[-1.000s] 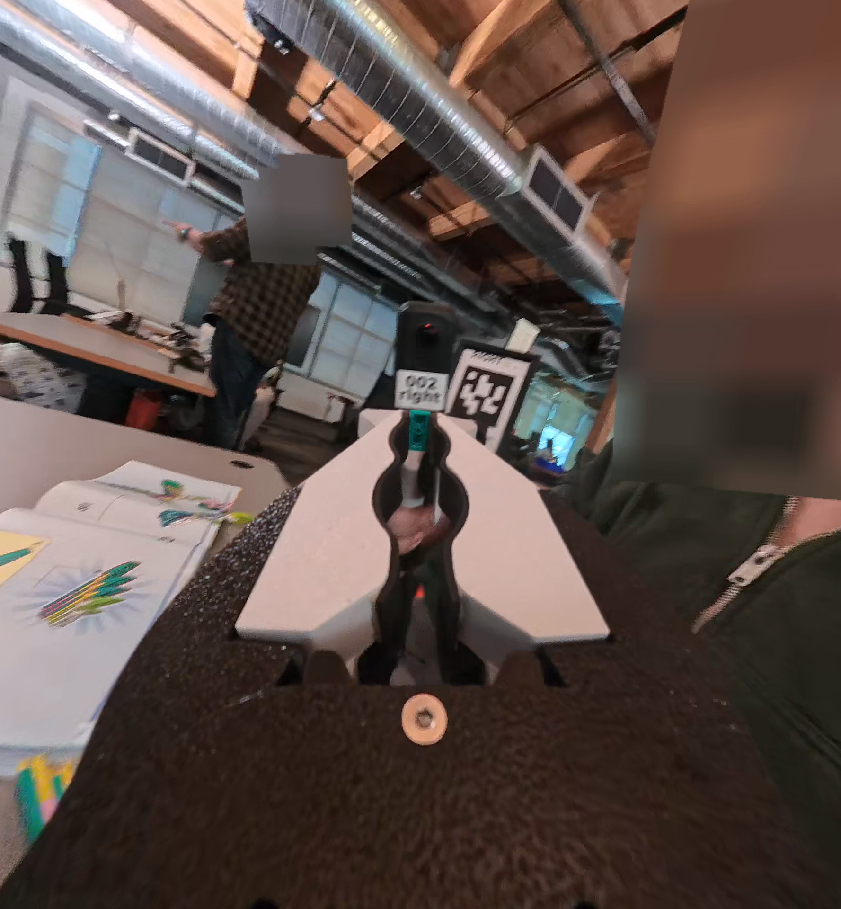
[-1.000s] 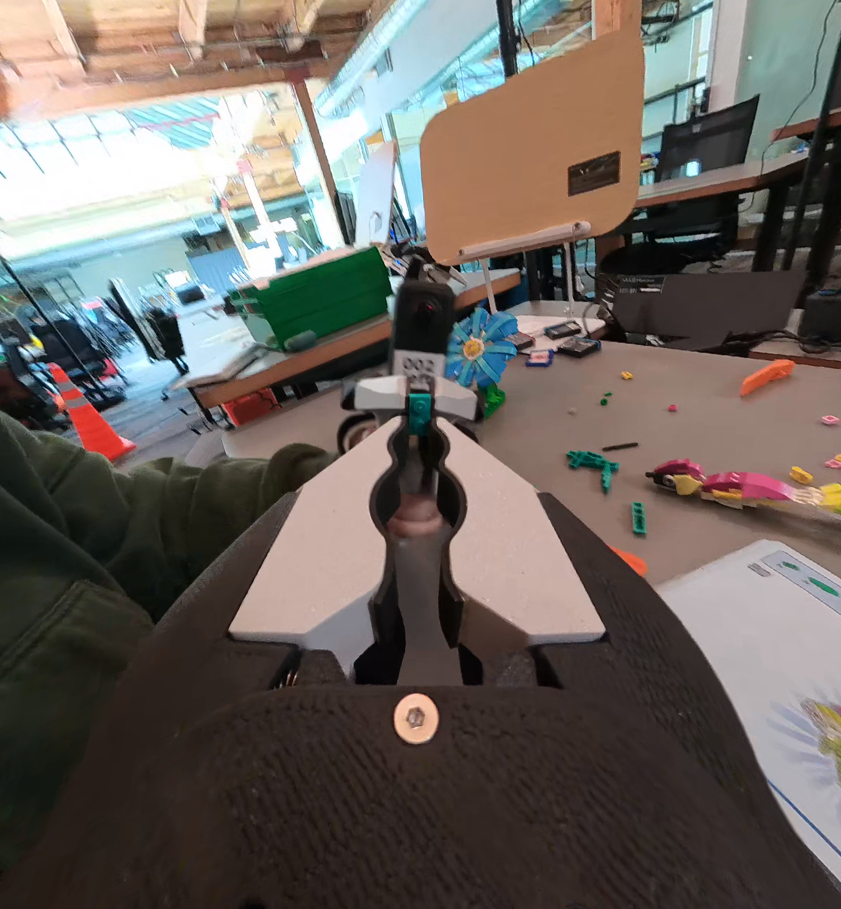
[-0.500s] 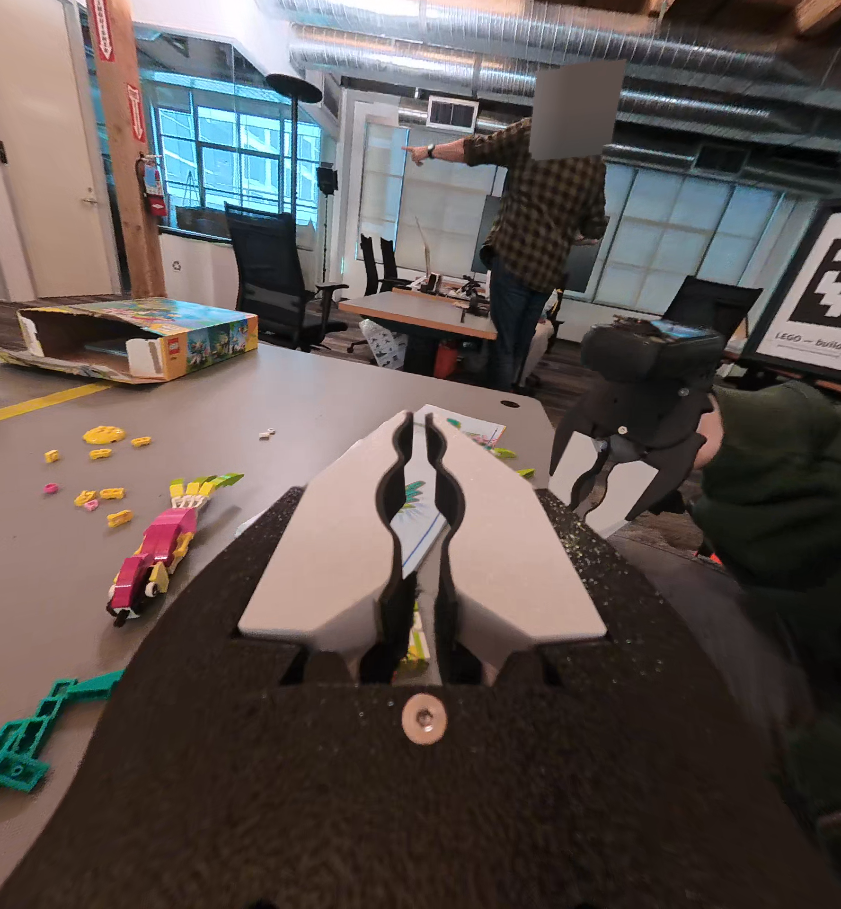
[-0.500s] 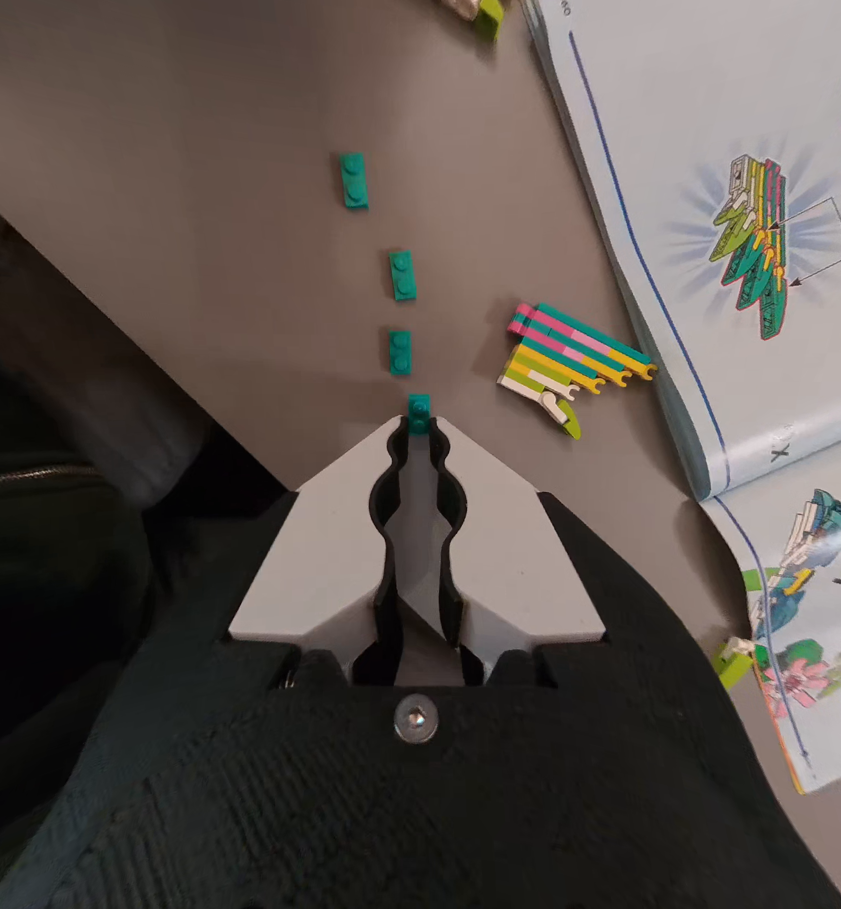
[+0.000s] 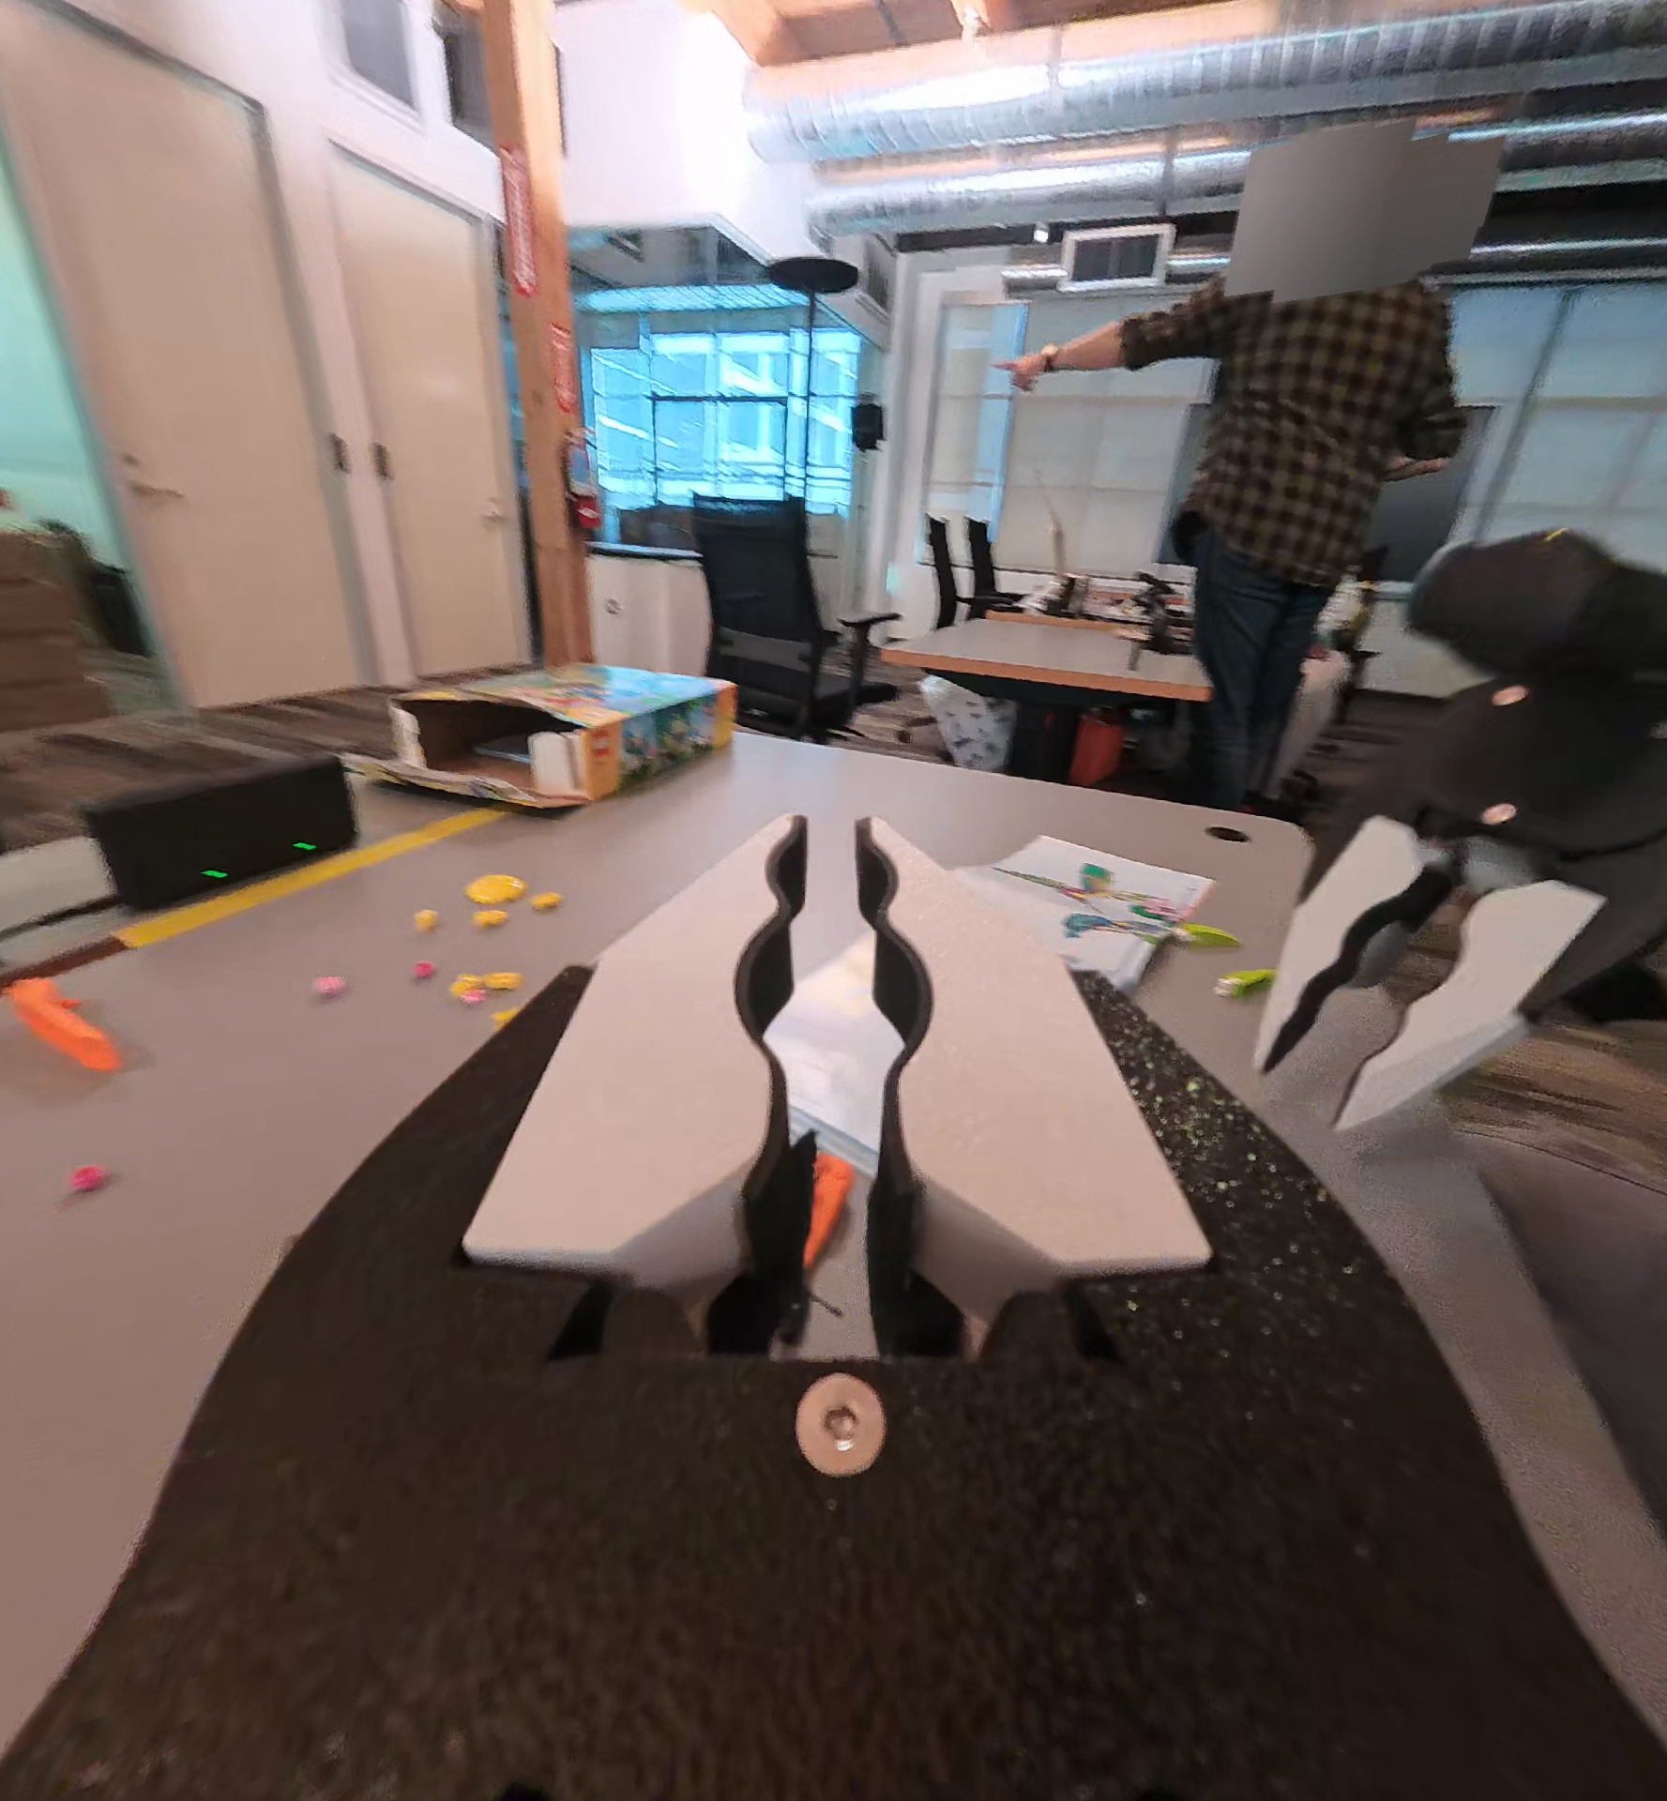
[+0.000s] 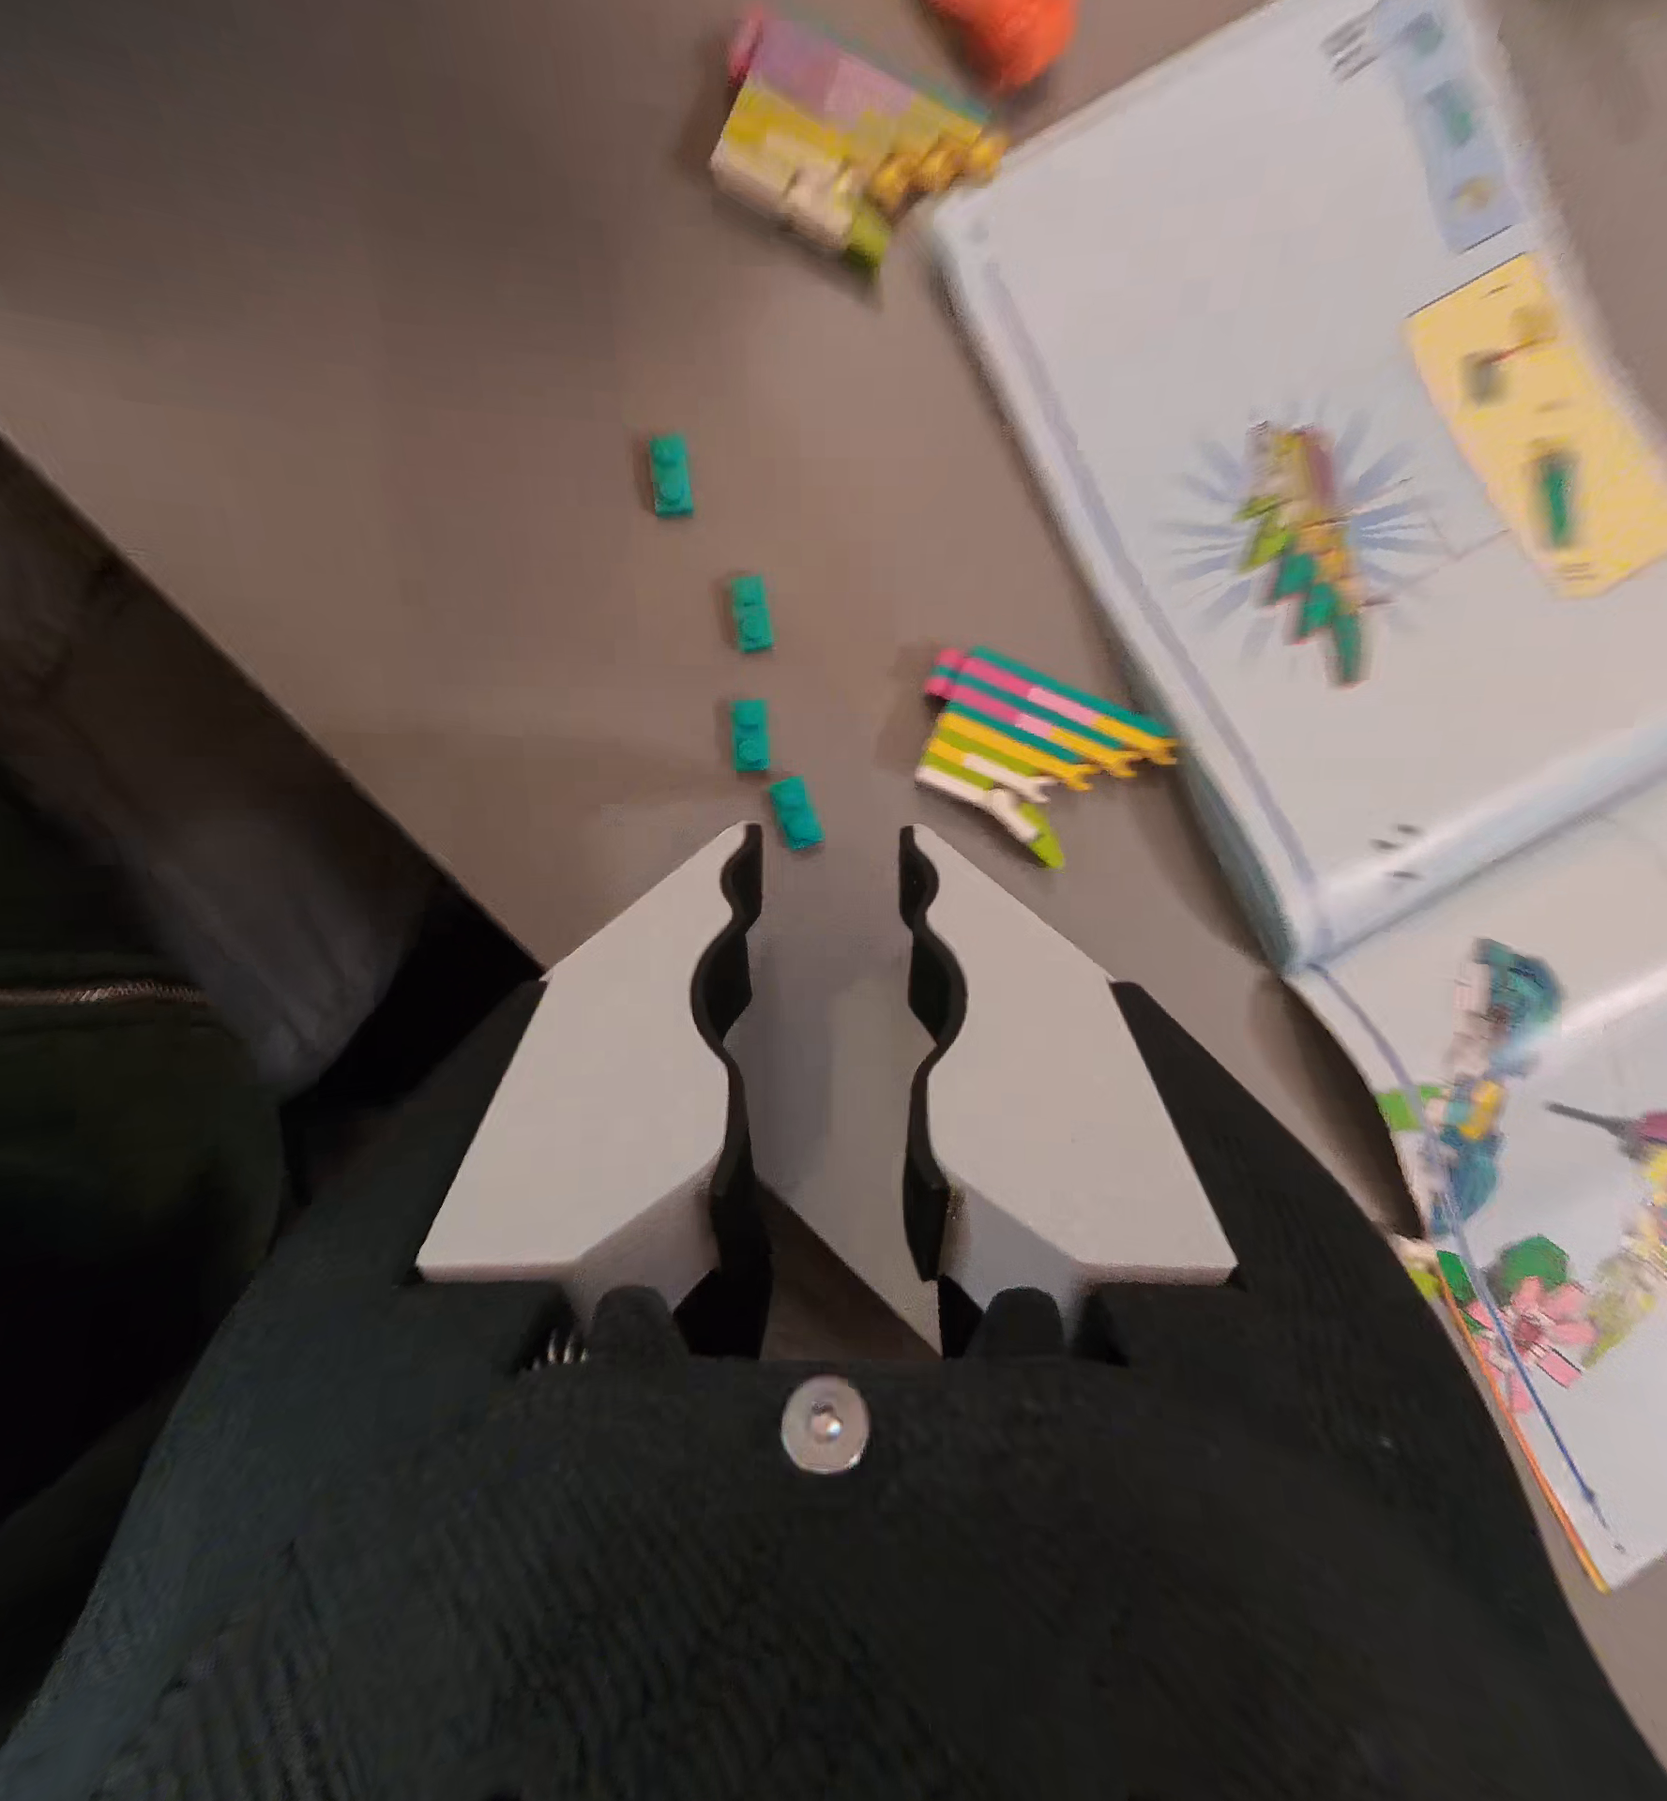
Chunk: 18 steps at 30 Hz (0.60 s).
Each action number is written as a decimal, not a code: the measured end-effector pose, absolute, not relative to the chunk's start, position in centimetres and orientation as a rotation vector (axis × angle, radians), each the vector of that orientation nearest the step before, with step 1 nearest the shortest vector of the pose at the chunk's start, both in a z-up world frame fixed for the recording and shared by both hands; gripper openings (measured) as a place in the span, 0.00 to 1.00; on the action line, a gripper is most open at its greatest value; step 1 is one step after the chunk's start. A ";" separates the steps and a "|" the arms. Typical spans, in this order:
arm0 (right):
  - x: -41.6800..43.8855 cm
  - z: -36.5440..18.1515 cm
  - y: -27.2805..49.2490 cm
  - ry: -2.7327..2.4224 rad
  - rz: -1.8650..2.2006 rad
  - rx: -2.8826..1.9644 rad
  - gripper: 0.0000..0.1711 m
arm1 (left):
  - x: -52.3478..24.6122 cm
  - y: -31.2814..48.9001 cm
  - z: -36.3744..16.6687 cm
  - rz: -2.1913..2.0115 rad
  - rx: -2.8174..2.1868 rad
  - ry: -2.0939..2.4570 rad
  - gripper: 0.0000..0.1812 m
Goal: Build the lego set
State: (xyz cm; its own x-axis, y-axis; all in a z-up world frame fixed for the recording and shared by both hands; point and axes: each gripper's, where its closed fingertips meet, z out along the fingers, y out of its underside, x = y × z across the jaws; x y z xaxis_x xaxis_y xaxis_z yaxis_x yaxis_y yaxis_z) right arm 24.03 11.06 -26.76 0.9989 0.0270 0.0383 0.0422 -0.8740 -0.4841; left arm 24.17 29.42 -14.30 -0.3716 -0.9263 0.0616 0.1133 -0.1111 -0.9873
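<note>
In the right wrist view, my right gripper (image 6: 829,838) is open and empty, low over the grey table (image 6: 371,390). Several small teal plates lie in a row ahead of it; the nearest teal plate (image 6: 795,811) lies loose by the left fingertip. A striped wing assembly (image 6: 1034,746) lies to the right of the tips. A second pastel assembly (image 6: 849,166) lies farther off. In the left wrist view, my left gripper (image 5: 829,828) is slightly open and empty above the table. The right gripper also shows there (image 5: 1375,1023), open, at the table's right edge.
An open instruction booklet (image 6: 1394,487) lies right of the wing, also in the left wrist view (image 5: 1092,897). Loose yellow pieces (image 5: 493,892), orange pieces (image 5: 59,1009), a torn set box (image 5: 566,721) and a black box (image 5: 225,828) sit on the table. A person (image 5: 1316,468) stands behind.
My right gripper has opened and let go of the teal plate, which now lies at the near end of the row. My left gripper has opened a little and turned left.
</note>
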 end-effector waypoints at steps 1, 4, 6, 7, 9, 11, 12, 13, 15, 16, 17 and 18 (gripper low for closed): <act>25.3 -25.8 11.1 -0.009 -0.109 -2.555 0.17 | 24.1 30.0 -14.1 -1.564 -0.961 1.300 0.04; 30.9 -21.9 11.0 0.113 -0.412 -2.162 0.21 | 23.5 31.2 -12.8 -1.454 -0.907 1.182 0.05; 32.9 -19.1 10.3 0.201 -0.470 -1.811 0.23 | 22.6 31.3 -11.8 -1.419 -0.838 1.107 0.06; 32.9 -18.2 9.9 0.192 -0.470 -1.671 0.24 | 22.2 31.3 -11.2 -1.393 -0.801 1.067 0.07; 32.8 -17.3 9.3 0.138 -0.522 -1.501 0.24 | 21.3 31.5 -10.3 -1.336 -0.730 0.998 0.08; 32.5 -16.3 9.5 0.088 -0.575 -1.409 0.28 | 20.6 31.5 -9.5 -1.282 -0.671 0.940 0.09; 31.9 -15.7 10.0 0.050 -0.571 -1.377 0.30 | 20.3 31.5 -9.3 -1.257 -0.647 0.926 0.09; 31.2 -15.5 10.5 0.012 -0.569 -1.357 0.30 | 20.1 31.4 -9.1 -1.245 -0.631 0.917 0.09; 30.1 -15.6 11.7 -0.060 -0.572 -1.348 0.30 | 19.7 31.0 -8.7 -1.246 -0.604 0.914 0.09; 29.6 -16.0 12.2 -0.086 -0.568 -1.360 0.30 | 19.6 30.9 -8.6 -1.239 -0.590 0.913 0.09; 29.3 -16.2 12.5 -0.105 -0.572 -1.368 0.30 | 19.6 30.9 -8.7 -1.225 -0.580 0.917 0.09; 29.1 -16.2 12.6 -0.117 -0.576 -1.365 0.30 | 19.7 30.9 -8.8 -1.210 -0.580 0.923 0.08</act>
